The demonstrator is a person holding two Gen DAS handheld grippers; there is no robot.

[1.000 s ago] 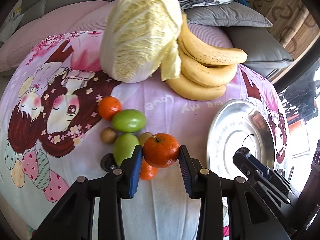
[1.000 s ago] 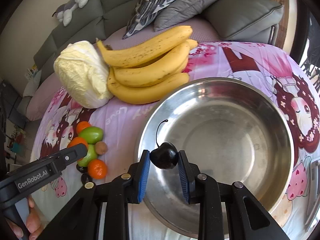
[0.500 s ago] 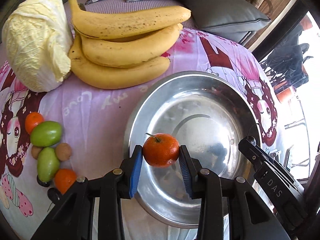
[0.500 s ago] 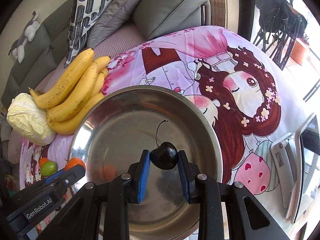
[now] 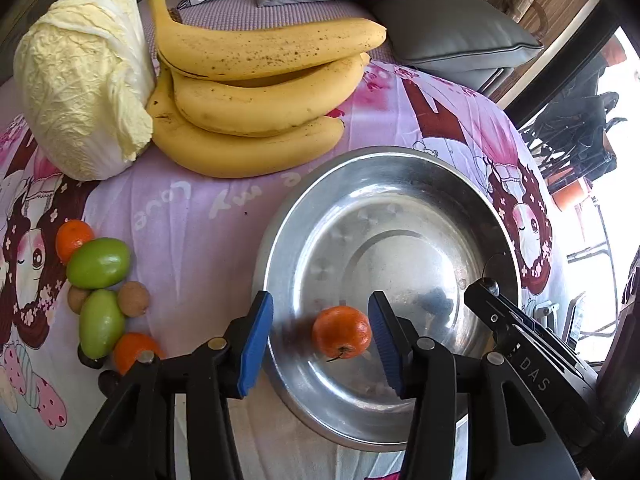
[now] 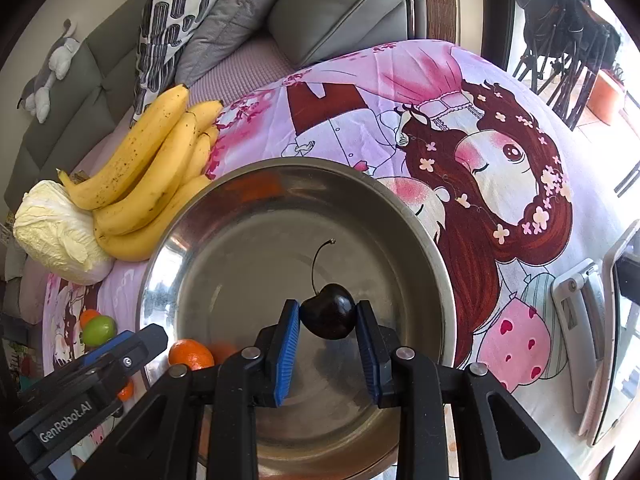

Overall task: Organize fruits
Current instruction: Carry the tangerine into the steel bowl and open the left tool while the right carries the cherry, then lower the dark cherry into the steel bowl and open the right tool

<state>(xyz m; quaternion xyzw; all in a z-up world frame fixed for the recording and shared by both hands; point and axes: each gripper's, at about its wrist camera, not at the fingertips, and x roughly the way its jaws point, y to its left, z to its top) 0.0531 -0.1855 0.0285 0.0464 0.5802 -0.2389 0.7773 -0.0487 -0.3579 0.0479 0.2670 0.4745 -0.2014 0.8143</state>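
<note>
Opening left tool [image 5: 320,332], tangerine [image 5: 342,332] free in bowl [image 5: 400,168]; right tool [image 6: 328,330] gripping cherry [image 6: 329,316].

Looks like someone's living room: grey sofa [image 6: 72,92] with cushions [image 6: 344,4], a plush toy [image 6: 50,76], cartoon-print cloth [image 6: 500,128].

A pale cabbage [image 5: 82,80] is seen lying on a pink cartoon-printed sheet [image 6: 460,128]. Grey cushions [image 6: 340,4] and a black-and-white patterned pillow [image 6: 168,20] are propped behind, and a grey plush toy [image 6: 48,72] is perched on the sofa back.
</note>
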